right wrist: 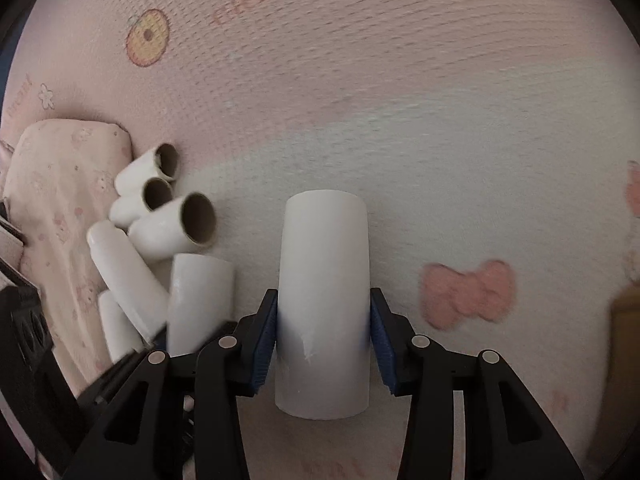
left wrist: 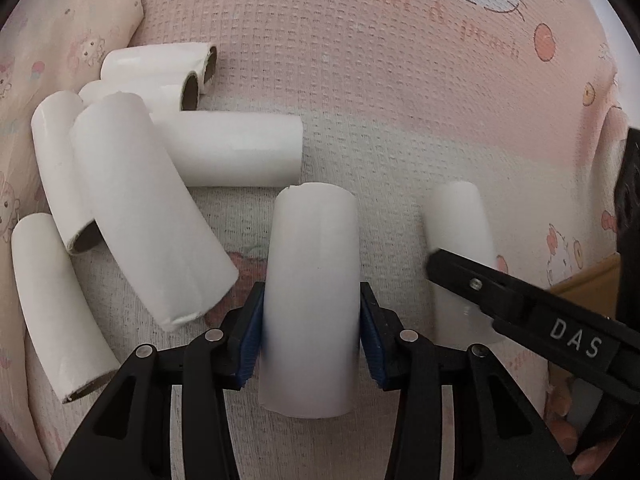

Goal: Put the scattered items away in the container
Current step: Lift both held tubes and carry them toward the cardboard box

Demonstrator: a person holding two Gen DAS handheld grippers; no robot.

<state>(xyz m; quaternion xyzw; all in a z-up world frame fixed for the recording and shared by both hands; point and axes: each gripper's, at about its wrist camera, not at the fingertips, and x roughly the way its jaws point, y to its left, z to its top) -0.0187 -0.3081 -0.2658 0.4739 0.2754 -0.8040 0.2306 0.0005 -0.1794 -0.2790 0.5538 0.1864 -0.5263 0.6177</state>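
Pink cartoon-print blanket [left wrist: 400,80] covers surface. Your left gripper [left wrist: 312,332] clamps white tube [left wrist: 312,280]; right gripper [right wrist: 324,344] clamps second tube [right wrist: 324,280]. Six tubes [left wrist: 132,184] remain near blanket's left edge. Container unseen.

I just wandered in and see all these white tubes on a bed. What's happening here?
A person is holding two hand-held grippers, and each is clamped on a white cardboard tube. The left gripper grips one tube; the right gripper grips another. Both tubes are over a pink cartoon-print blanket. More tubes lie in a loose pile to the left, beside a pillow. No container is clearly in view.
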